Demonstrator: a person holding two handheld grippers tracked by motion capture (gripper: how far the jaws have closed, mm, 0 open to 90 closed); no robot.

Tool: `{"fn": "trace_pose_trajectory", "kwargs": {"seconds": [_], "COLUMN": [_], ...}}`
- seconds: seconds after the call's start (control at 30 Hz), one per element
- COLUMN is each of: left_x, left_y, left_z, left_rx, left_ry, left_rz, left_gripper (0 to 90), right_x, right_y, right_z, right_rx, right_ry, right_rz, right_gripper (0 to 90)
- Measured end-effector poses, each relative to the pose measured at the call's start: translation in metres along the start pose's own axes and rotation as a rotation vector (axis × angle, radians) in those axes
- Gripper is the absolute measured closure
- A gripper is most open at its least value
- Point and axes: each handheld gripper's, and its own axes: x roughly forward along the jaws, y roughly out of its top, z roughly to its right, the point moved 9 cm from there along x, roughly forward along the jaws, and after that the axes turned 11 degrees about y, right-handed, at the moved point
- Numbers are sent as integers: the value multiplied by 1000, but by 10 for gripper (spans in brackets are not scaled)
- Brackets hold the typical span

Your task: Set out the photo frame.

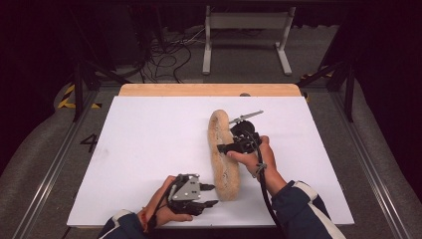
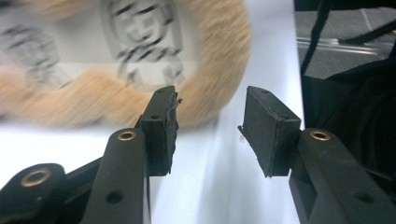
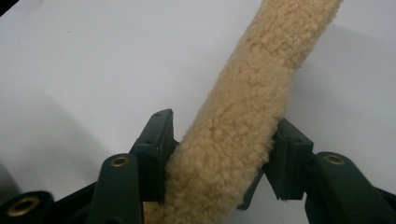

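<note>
A tan fleecy insole [image 1: 223, 152] lies lengthwise on the white worktop [image 1: 149, 149], right of centre. The right claw [image 3: 219, 158] is clamped on its edge. The left claw [image 2: 210, 135] stands apart just off its near end, holding nothing. There the insole's printed face is blurred and unreadable.
</note>
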Motion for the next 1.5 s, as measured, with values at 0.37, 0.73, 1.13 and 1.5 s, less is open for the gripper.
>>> {"fn": "trace_pose_trajectory", "kwargs": {"seconds": [0.37, 0.73, 1.13, 1.5], "left_x": [-68, -97, -86, -76], "left_y": [-74, -96, -97, -98], "left_z": [-61, -74, -67, -58], "left_rx": [-147, -226, -227, -213], "left_ry": [262, 317, 263, 216], "left_rz": [-76, -70, -93, -126], "left_gripper": [412, 343, 320, 306], "right_x": [-2, -2, 1, 1], "right_y": [0, 0, -2, -5], "right_z": [-2, -2, 3, -1], "right_rx": [-30, -86, -24, -22], "right_ry": [16, 73, 124, 137], "right_rz": [-31, -66, -69, -55], "right_gripper": [547, 563, 486, 558]}}
